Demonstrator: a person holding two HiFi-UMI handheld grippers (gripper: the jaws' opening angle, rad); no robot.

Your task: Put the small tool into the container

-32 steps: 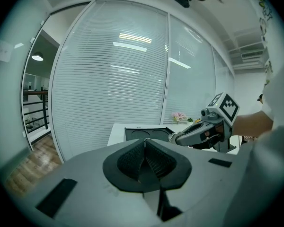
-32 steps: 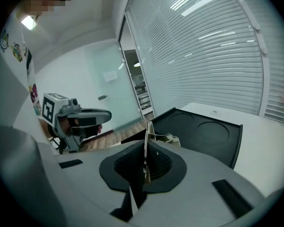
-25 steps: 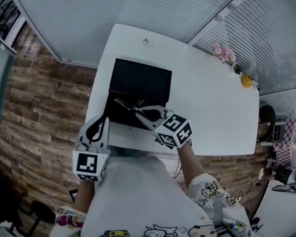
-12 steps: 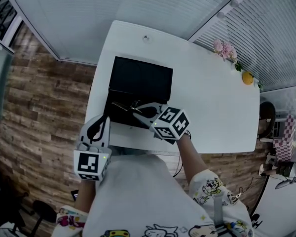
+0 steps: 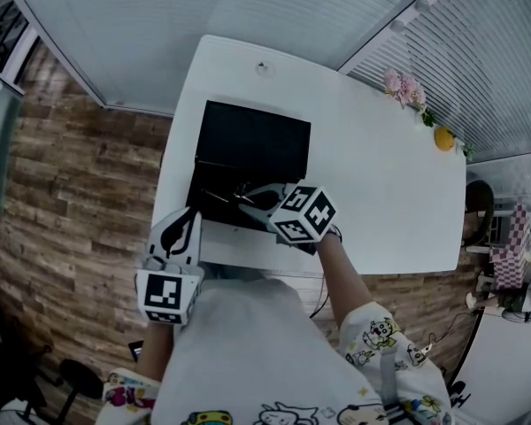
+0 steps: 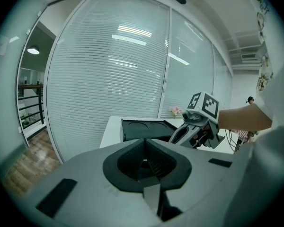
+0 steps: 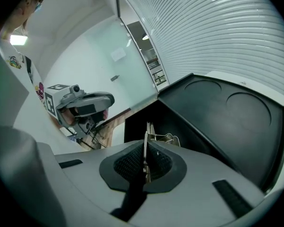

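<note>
The container [image 5: 252,140] is an open black case on the white table [image 5: 380,175], its lid leaning back and its tray [image 5: 214,204] toward me. My right gripper [image 5: 246,197] is shut on the small metal tool [image 5: 219,193], a thin metal piece that sticks out over the tray. In the right gripper view the tool [image 7: 149,135] stands edge-on between the shut pads [image 7: 132,163], above the dark tray [image 7: 142,122]. My left gripper [image 5: 184,215] hovers at the table's front left edge, shut and holding nothing. The left gripper view shows the right gripper [image 6: 195,130] at the case [image 6: 144,126].
Pink flowers [image 5: 401,92] and a yellow object [image 5: 442,140] stand at the table's far right edge. Window blinds run behind the table. Wood flooring [image 5: 80,193] lies to the left. A person's sleeve [image 5: 376,339] follows the right gripper.
My right gripper has sunk a little and tipped further down with the tool, closer over the tray. The left gripper has stayed almost where it was.
</note>
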